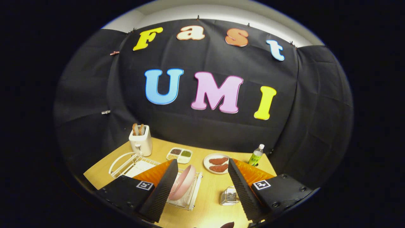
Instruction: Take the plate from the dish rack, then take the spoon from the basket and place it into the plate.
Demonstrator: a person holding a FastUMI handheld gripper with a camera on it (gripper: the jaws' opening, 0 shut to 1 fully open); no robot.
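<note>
On a wooden table (pixel 208 193), a clear dish rack (pixel 190 198) holds 1 pink plate (pixel 183 182) upright beside the left finger of the wide-open, empty gripper (pixel 197 186), which should, I judge, descend squarely to straddle its rim.

Gripper (pixel 200 186) fingers spread wide apart, holding nothing.

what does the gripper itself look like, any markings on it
The gripper has two wedge-shaped fingers with finely ribbed inner faces. Each finger sits on a black block fixed with small round screws, and each block carries a square black-and-white tag. Orange ridged parts show behind the fingers. The fingers stand apart with nothing between them.
</note>
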